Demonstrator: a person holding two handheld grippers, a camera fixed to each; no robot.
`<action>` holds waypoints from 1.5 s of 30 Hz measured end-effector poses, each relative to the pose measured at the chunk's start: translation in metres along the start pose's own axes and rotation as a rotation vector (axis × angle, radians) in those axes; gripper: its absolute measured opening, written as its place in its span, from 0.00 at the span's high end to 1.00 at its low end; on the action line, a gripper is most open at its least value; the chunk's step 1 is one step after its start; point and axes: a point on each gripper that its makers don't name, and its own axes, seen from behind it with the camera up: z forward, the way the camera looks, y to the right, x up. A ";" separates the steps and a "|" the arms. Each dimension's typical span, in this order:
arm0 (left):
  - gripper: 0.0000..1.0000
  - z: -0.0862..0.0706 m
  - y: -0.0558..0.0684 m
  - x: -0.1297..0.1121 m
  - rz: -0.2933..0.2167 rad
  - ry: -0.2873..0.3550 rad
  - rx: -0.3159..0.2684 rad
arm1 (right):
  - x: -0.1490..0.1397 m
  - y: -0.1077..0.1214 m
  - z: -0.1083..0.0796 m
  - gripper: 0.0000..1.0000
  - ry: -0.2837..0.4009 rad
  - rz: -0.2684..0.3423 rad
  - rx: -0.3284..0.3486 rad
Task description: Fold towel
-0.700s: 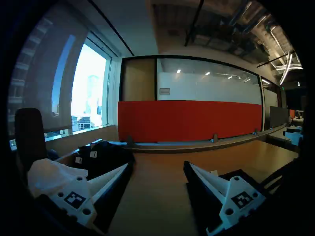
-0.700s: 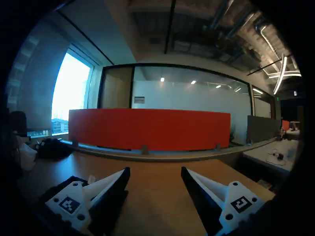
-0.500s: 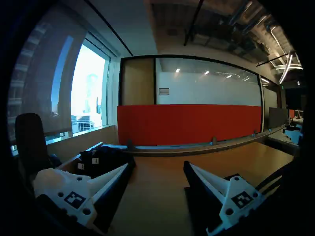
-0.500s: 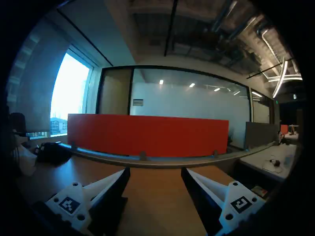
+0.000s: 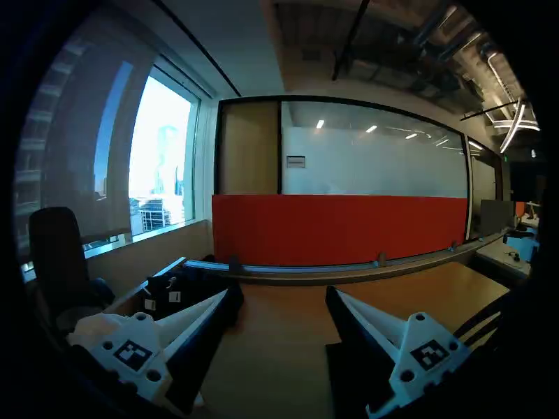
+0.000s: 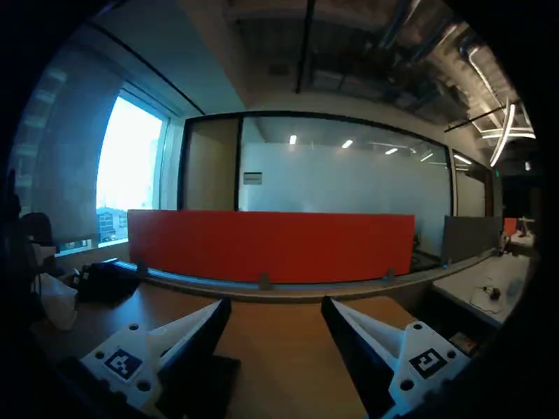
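Left gripper (image 5: 277,290), white wedge-shaped fingers (image 5: 405,346) spread wide, right gripper (image 6: 276,300) equally wide, smooth wooden desk (image 5: 279,342) beneath, flat red partition (image 5: 335,227) behind, crumpled white cloth (image 5: 94,325) nearby.

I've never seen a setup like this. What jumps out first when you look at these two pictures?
The long bright red partition panel along the far edge of the wooden desk grabs the eye first, with the glaring sunlit window to its left. Up close, each view has two white wedge-shaped fingers spread apart, nothing between them.
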 end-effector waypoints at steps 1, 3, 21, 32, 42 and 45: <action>0.05 0.000 0.000 0.002 0.002 -0.002 -0.003 | 0.002 -0.001 0.001 0.00 -0.004 -0.005 0.003; 0.05 0.001 0.001 0.006 0.006 -0.006 -0.009 | 0.006 -0.002 0.001 0.00 -0.011 -0.015 0.009; 0.05 -0.009 0.049 -0.014 0.084 -0.172 -0.289 | -0.008 -0.056 -0.015 0.00 -0.170 -0.109 0.253; 0.05 -0.019 0.061 -0.036 0.128 -0.237 -0.380 | -0.026 -0.085 -0.025 0.00 -0.263 -0.191 0.402; 0.05 -0.030 0.067 -0.065 0.166 -0.295 -0.425 | -0.058 -0.089 -0.032 0.00 -0.335 -0.199 0.442; 0.05 -0.032 0.070 -0.077 0.172 -0.313 -0.434 | -0.069 -0.089 -0.034 0.00 -0.353 -0.201 0.449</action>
